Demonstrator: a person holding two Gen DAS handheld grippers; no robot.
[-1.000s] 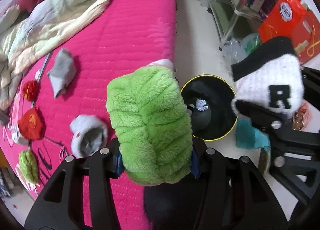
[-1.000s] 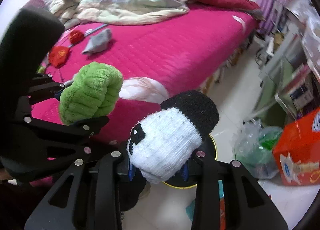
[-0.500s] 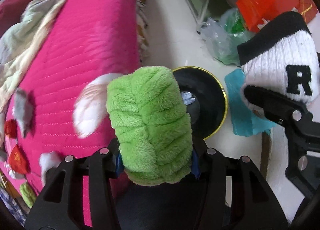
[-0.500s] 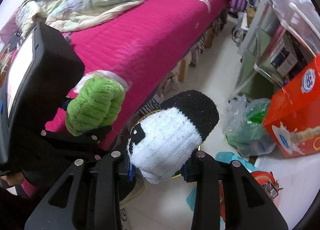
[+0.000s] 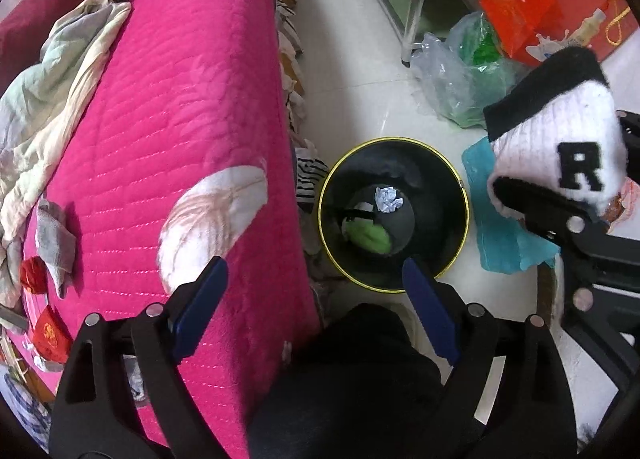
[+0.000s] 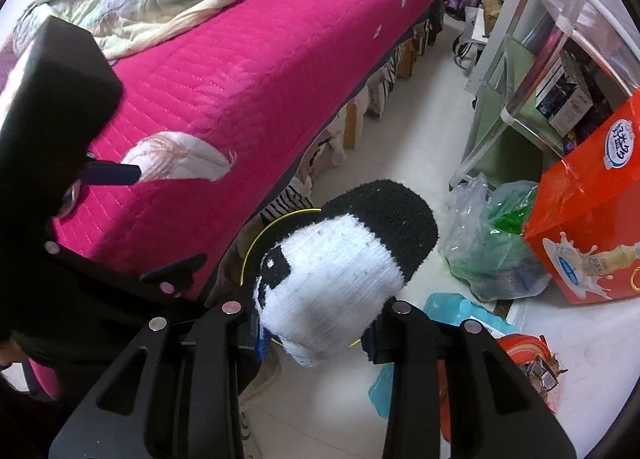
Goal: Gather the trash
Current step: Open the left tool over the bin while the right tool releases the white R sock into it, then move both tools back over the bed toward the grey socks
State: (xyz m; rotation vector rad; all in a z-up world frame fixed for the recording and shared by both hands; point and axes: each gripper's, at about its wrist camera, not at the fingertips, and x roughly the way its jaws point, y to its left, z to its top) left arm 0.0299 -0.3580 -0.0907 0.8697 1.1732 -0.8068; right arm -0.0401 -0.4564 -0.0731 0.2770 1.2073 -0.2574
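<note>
- The left gripper (image 5: 314, 275) stands spread wide with nothing between its blue pads (image 5: 198, 305); its jaws have just been opening, and the green fluffy sock (image 5: 368, 237) it was pinching a moment ago now lies at the bottom of the black bin (image 5: 394, 215), lower centre of the left wrist view
- In the bin the sock rests just beside a crumpled white paper ball (image 5: 388, 199); so one piece of trash counts as delivered
- The right gripper (image 6: 314, 333) pinches the black-and-white sock (image 6: 344, 279) marked with an R; in the left wrist view this sock (image 5: 560, 151) hangs at the right of the frame, beside the bin's rim rather than over its mouth
- Judged from this, the next drop calls for shifting the right gripper over the opening before its jaws part; otherwise the sock could land on the floor
- On the pink bed (image 5: 168, 119), at the left edge of the frame, a grey sock (image 5: 54, 239) and red scraps (image 5: 34, 275) remain to be collected
</note>
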